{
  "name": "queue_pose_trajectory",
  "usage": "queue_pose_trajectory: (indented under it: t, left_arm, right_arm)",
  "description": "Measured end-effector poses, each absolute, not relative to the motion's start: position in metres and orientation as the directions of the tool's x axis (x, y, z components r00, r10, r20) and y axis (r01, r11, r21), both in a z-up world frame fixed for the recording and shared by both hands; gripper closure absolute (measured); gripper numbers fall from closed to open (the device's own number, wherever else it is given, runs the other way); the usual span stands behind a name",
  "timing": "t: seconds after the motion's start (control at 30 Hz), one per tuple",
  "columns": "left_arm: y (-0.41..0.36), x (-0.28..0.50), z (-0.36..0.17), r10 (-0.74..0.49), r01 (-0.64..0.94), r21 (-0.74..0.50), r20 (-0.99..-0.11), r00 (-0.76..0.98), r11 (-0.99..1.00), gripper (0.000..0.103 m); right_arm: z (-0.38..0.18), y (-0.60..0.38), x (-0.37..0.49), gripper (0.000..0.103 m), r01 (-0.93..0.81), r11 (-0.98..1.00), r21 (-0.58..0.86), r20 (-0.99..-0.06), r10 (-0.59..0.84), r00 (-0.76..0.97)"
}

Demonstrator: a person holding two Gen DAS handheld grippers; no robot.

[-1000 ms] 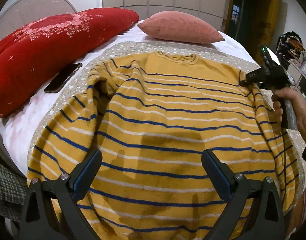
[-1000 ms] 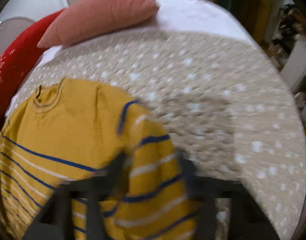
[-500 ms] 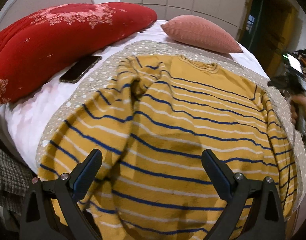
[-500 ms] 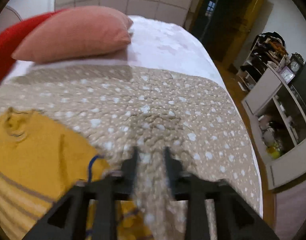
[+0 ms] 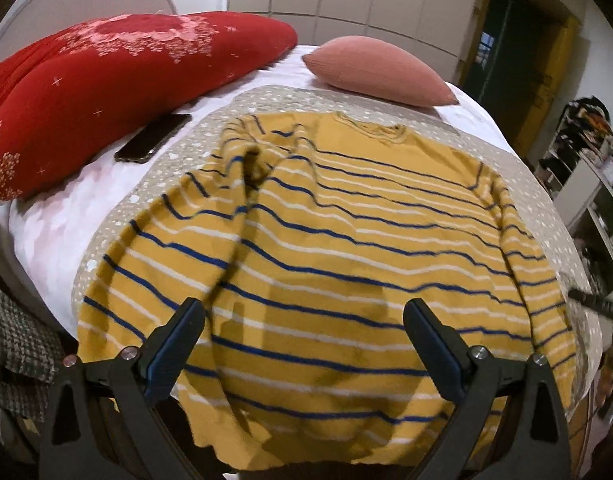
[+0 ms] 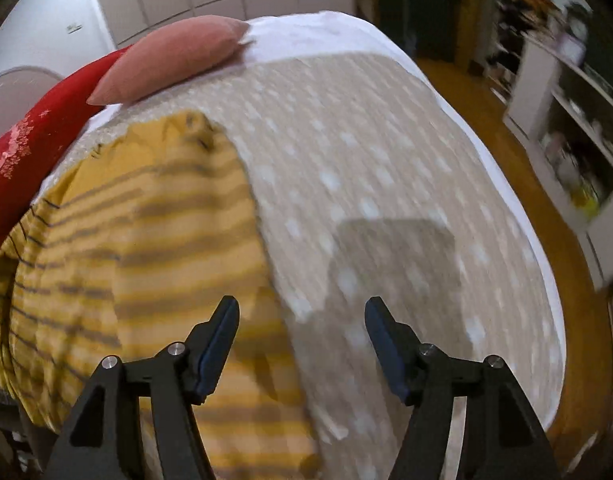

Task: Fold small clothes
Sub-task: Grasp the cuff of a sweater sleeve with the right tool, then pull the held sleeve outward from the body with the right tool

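The left gripper (image 5: pixel 304 316) sits at the bottom of its frame with both fingers spread wide and nothing between them, hovering over the lower middle of the yellow striped sweater (image 5: pixel 346 248). This view shows the sweater whole: spread across the spotted beige blanket (image 5: pixel 154 196), collar toward the top, one sleeve folded in over the body at centre left, hem hanging at the bottom edge. Only here can a dark phone (image 5: pixel 152 143) be seen, at upper left beside the red cushion (image 5: pixel 106 80), with the pink pillow (image 5: pixel 380 72) at upper centre.

The right gripper (image 6: pixel 302 316) is likewise spread and empty. Its blurred view catches only the sweater's side (image 6: pixel 146 260) at lower left, under the left finger, while bare blanket (image 6: pixel 386 184) fills the centre. It alone shows the wooden floor (image 6: pixel 486 120) and white shelves (image 6: pixel 566 120) at right.
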State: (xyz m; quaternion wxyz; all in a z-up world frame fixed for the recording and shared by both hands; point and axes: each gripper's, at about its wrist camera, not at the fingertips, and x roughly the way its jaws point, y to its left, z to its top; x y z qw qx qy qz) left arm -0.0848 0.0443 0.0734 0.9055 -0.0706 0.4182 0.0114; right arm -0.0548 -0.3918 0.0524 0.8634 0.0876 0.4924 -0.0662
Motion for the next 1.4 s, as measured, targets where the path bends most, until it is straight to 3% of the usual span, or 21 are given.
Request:
queue_pose_trajectory:
  t: [0.37,0.53,0.57,0.63,0.7,0.73,0.9,1.07,1.23,1.4]
  left_arm:
    - [0.009,-0.086,0.061,-0.091,-0.005,-0.118,-0.794,0.601,0.993,0.004]
    - [0.008,-0.089,0.064,-0.089,0.008,-0.107,-0.788,0.610,0.994,0.004]
    - [0.008,-0.089,0.064,-0.089,0.007,-0.107,-0.788,0.610,0.994,0.004]
    - [0.009,-0.088,0.063,-0.090,0.006,-0.109,-0.789,0.608,0.994,0.004]
    - [0.010,-0.088,0.063,-0.090,0.007,-0.107,-0.790,0.606,0.994,0.004]
    - [0.010,-0.088,0.063,-0.088,0.007,-0.105,-0.790,0.606,0.994,0.004]
    - [0.018,-0.087,0.068,-0.071,-0.010,-0.098,-0.782,0.619,0.995,0.004]
    - [0.031,-0.083,0.071,-0.057,-0.044,-0.108,-0.777,0.627,0.993,0.004]
    - [0.039,-0.082,0.072,-0.051,-0.062,-0.117,-0.772,0.633,0.991,0.004]
    - [0.050,-0.082,0.074,-0.046,-0.076,-0.124,-0.765,0.642,0.989,0.004]
  right_arm:
    - [0.027,-0.388,-0.158,0.032,0.305,0.924,0.232,-0.836,0.029,0.549]
    - [0.022,-0.373,-0.169,0.031,0.339,0.916,0.214,-0.830,-0.012,0.557]
    - [0.021,-0.370,-0.170,0.035,0.337,0.916,0.216,-0.826,-0.012,0.563]
    - [0.022,-0.365,-0.171,0.054,0.319,0.920,0.226,-0.817,0.000,0.577]
    - [0.024,-0.363,-0.172,0.091,0.279,0.922,0.269,-0.804,0.055,0.592]
    - [0.026,-0.364,-0.172,0.094,0.267,0.920,0.287,-0.797,0.075,0.600]
    - [0.061,-0.400,-0.164,0.095,0.273,0.900,0.341,-0.737,0.075,0.672]
    - [0.114,-0.475,-0.138,0.095,0.401,0.880,0.252,-0.692,-0.126,0.711]
    - [0.139,-0.529,-0.095,0.095,0.512,0.845,0.153,-0.699,-0.274,0.661]
    - [0.152,-0.523,-0.052,0.095,0.502,0.855,0.131,-0.721,-0.265,0.640]
